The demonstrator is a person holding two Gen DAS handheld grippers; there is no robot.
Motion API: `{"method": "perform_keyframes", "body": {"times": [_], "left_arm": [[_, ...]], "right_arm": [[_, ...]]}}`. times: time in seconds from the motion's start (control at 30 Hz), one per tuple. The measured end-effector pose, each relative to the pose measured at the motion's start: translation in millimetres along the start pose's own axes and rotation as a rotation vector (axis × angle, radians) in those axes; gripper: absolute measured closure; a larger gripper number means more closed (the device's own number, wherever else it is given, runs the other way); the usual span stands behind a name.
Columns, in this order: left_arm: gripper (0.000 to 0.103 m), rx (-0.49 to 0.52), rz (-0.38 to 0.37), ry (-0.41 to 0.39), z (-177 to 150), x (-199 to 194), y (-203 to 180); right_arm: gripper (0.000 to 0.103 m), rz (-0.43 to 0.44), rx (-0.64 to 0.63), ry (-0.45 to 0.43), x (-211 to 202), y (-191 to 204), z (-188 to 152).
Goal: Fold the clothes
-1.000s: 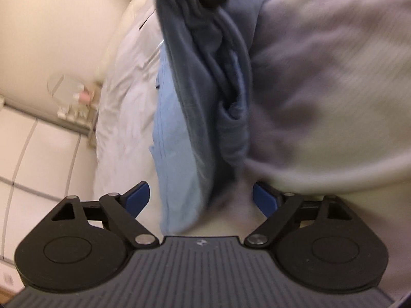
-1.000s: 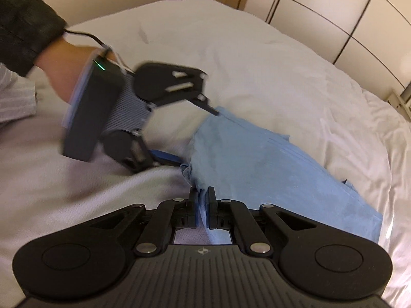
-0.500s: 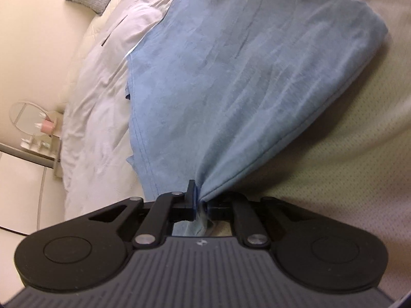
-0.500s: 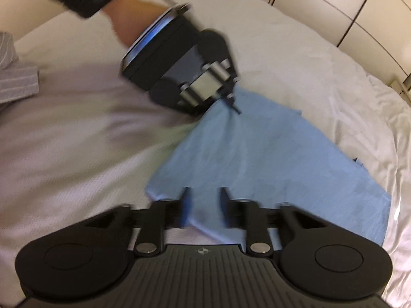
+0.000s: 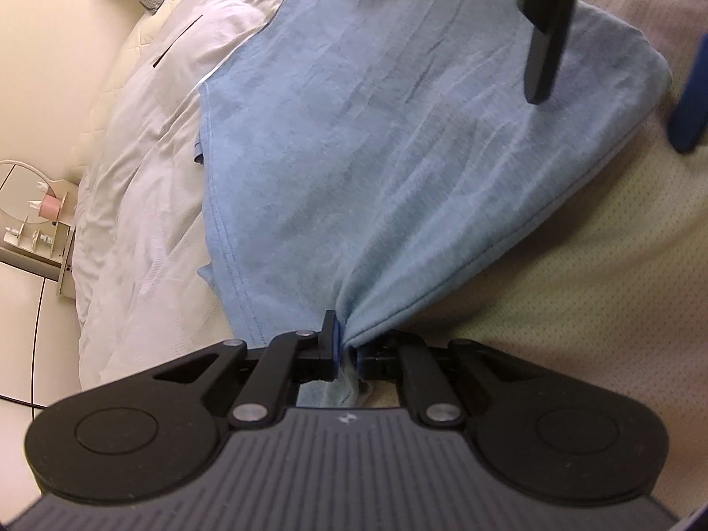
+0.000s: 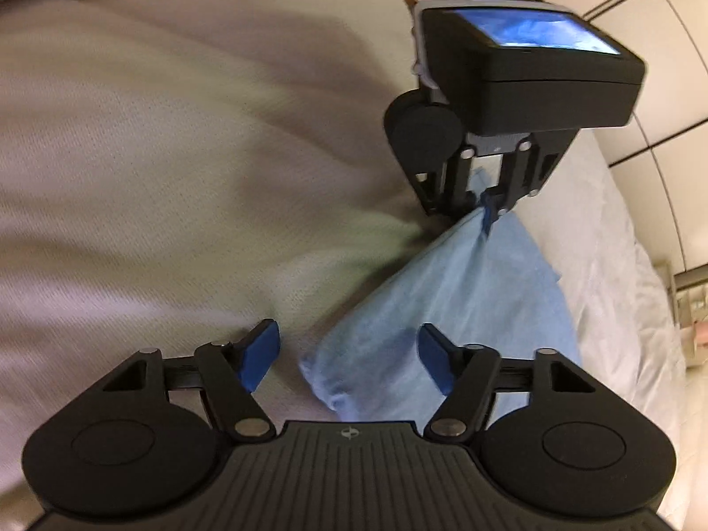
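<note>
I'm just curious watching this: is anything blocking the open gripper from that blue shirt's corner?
Nothing visible. The right gripper is opening, with the light blue T-shirt corner already lying between its pads, untouched. The left gripper pinches another corner.

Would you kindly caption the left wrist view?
Left claw pinches a light blue garment on the bed.

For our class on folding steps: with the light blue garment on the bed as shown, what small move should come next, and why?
Probably close the right tool on the near corner of the light blue garment. Its jaws are opening with that corner between them, not yet pinched, while the left tool already pinches the other corner. Two held corners would let the fold be drawn.
</note>
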State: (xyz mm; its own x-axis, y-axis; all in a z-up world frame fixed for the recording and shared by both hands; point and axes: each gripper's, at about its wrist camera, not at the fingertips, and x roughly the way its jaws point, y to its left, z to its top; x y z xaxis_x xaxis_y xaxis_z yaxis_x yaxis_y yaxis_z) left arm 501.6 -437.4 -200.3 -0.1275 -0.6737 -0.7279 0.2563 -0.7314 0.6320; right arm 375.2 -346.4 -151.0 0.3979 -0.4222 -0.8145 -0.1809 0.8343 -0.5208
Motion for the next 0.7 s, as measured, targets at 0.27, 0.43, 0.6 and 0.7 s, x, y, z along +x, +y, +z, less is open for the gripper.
{"method": "perform_keyframes", "body": {"times": [0.27, 0.43, 0.6, 0.7], "left_arm": [[0.084, 0.129, 0.070, -0.002, -6.4, 7.5, -15.1], [0.086, 0.237, 0.097, 0.000, -9.8, 15.9, -22.3], [0.098, 0.205, 0.063, 0.025, -6.2, 9.3, -12.0], [0.098, 0.232, 0.069, 0.026, 0.1, -4.9, -3.5]], "right_arm": [[0.095, 0.019, 0.105, 0.025, 6.7, -31.4, -16.0], [0.095, 0.057, 0.216, -0.017, -5.3, -48.5, -21.4], [0.095, 0.103, 0.295, -0.070, -29.5, -59.7, -21.7], [0.095, 0.118, 0.324, -0.097, -43.5, -63.9, -26.9]]}}
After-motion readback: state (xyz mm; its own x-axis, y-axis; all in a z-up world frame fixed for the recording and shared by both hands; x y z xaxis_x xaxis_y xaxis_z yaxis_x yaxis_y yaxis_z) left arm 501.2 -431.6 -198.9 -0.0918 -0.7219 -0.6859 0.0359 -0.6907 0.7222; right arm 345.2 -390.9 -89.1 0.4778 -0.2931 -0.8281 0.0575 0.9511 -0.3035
